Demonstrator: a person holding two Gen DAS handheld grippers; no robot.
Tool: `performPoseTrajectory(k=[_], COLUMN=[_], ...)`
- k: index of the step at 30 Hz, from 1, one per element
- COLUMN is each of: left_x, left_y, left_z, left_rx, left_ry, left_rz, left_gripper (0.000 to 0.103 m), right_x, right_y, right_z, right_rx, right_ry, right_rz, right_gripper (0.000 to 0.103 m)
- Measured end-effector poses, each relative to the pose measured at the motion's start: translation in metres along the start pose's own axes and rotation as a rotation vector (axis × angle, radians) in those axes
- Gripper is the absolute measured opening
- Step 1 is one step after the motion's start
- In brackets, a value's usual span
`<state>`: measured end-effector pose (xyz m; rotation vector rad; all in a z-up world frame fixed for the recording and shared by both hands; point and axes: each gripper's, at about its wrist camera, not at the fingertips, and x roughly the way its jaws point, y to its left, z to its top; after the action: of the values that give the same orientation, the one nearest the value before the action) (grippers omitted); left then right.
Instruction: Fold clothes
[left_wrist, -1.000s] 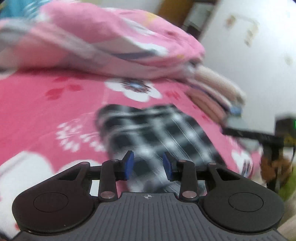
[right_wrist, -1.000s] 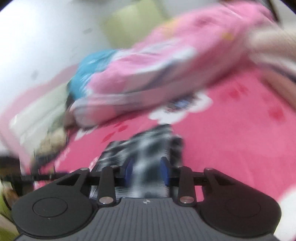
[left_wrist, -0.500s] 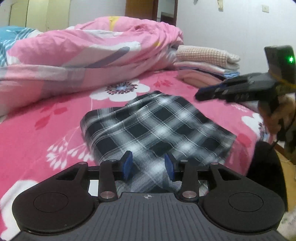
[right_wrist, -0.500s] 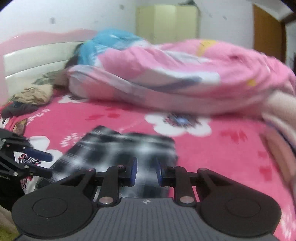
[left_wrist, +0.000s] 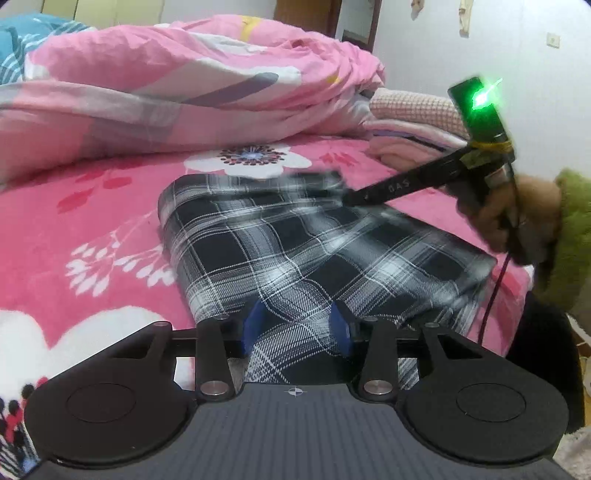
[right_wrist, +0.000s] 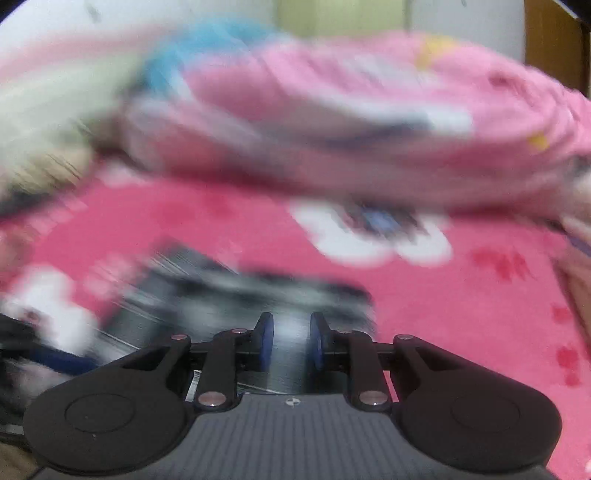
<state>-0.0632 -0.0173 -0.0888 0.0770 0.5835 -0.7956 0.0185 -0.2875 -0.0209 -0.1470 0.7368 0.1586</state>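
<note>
Your folded plaid shirt (left_wrist: 295, 236) is lying flat on the pink flowered bedsheet (left_wrist: 92, 206), close to the bed's near edge, with the bunched-up pink quilt (left_wrist: 177, 85) behind it and a stack of folded towels (left_wrist: 413, 118) off to the right. Your left gripper (left_wrist: 295, 326) sits low over the shirt's near edge, jaws just been opening, blue pads spread with plaid showing between them but not pinched. Your right gripper (right_wrist: 288, 341) is over the far end, view all blurry, jaws opening too, whether the pads touch cloth I can't tell
</note>
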Motion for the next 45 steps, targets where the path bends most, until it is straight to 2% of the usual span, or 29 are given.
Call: performPoseTrajectory(k=[1,2,3,5,8,11,13,14,16,18,20,21,22,25,26,27,28,29,31,32,34,35,37,39,41,42,43,44,45], left_x=[0.001,0.0,0.0,0.0,-0.002,-0.002,-0.003,-0.003,-0.004,-0.004,-0.004,-0.004,-0.004,-0.004,-0.004,-0.004,-0.004,-0.004,-0.004,-0.005,-0.005,-0.005,-0.005,-0.005,-0.005,-0.004,-0.004,-0.004,-0.004], left_y=[-0.001,-0.002,-0.002,0.001,0.004,0.006,0.006,0.005,0.006,0.007,0.009,0.01,0.01,0.01,0.01,0.009,0.009,0.009,0.01,0.01,0.011,0.012,0.012,0.011,0.012,0.012,0.012,0.012,0.013], left_z=[-0.001,-0.002,-0.004,-0.007,-0.012,-0.015,-0.018,-0.02,-0.023,-0.025,-0.026,-0.027,-0.028,-0.03,-0.031,-0.032,-0.033,-0.033,-0.035,-0.035,-0.036,-0.037,-0.038,-0.038,-0.039,-0.039,-0.039,-0.039,-0.04], left_rx=[0.002,0.005,0.005,0.0,-0.007,-0.011,-0.004,0.003,0.006,-0.001,-0.007,-0.009,-0.01,-0.009,-0.007,-0.006,-0.004,-0.004,-0.003,-0.003,-0.004,-0.006,-0.009,-0.008,-0.01,-0.01,-0.011,-0.012,-0.012], left_ry=[-0.004,-0.012,-0.02,-0.038,-0.061,-0.081,-0.099,-0.109,-0.125,-0.135,-0.144,-0.148,-0.152,-0.166,-0.171,-0.176,-0.181,-0.185,-0.194,-0.198,-0.206,-0.209,-0.216,-0.22,-0.224,-0.226,-0.227,-0.228,-0.23], left_rz=[0.003,0.004,0.002,-0.009,-0.029,-0.04,-0.041,-0.041,-0.043,-0.051,-0.062,-0.068,-0.072,-0.074,-0.072,-0.07,-0.069,-0.071,-0.075,-0.077,-0.083,-0.086,-0.092,-0.093,-0.096,-0.098,-0.101,-0.102,-0.104], left_gripper=[0.042,0.042,0.042,0.042,0.042,0.042,0.042,0.042,0.042,0.042,0.042,0.042,0.042,0.042,0.042,0.042,0.042,0.042,0.042,0.042,0.042,0.042,0.042,0.042,0.042,0.042,0.042,0.042,0.042], right_x=[0.004,0.005,-0.001,-0.017,-0.027,-0.013,0.011,0.027,0.058,0.068,0.056,0.049,0.045,0.047,0.055,0.066,0.078,0.092,0.108,0.109,0.106,0.105,0.103,0.108,0.116,0.12,0.12,0.119,0.118], right_y=[-0.008,-0.017,-0.015,-0.001,0.036,0.083,0.11,0.122,0.124,0.107,0.116,0.124,0.134,0.173,0.185,0.191,0.192,0.186,0.17,0.169,0.171,0.173,0.175,0.193,0.201,0.204,0.203,0.202,0.201], right_z=[0.0,0.001,0.008,0.028,0.051,0.065,0.066,0.065,0.071,0.088,0.1,0.103,0.103,0.09,0.083,0.081,0.082,0.094,0.125,0.132,0.142,0.147,0.157,0.146,0.136,0.131,0.132,0.134,0.137], right_rx=[0.04,0.092,0.086,0.016,-0.057,-0.16,-0.248,-0.294,-0.331,-0.208,-0.263,-0.313,-0.355,-0.538,-0.616,-0.667,-0.692,-0.678,-0.641,-0.621,-0.579,-0.557,-0.513,-0.582,-0.653,-0.688,-0.694,-0.693,-0.691], right_ry=[0.014,0.018,0.019,0.003,-0.01,0.049,0.11,0.14,0.165,0.17,0.103,0.088,0.11,0.215,0.25,0.279,0.298,0.304,0.26,0.283,0.356,0.393,0.465,0.546,0.589,0.608,0.602,0.589,0.575], right_rz=[-0.003,0.008,-0.014,-0.058,0.112,0.312,0.373,0.376,0.305,0.251,0.19,0.195,0.24,0.365,0.365,0.324,0.263,0.203,-0.037,-0.024,0.083,0.136,0.242,0.259,0.242,0.232,0.23,0.229,0.228], right_gripper=[0.039,0.038,0.037,0.035,0.035,0.035,0.034,0.033,0.033,0.032,0.029,0.029,0.029,0.028,0.028,0.025,0.009,0.004,0.008,0.008,0.011,0.016,0.04,0.041,0.037,0.028,0.013,0.005,0.004])
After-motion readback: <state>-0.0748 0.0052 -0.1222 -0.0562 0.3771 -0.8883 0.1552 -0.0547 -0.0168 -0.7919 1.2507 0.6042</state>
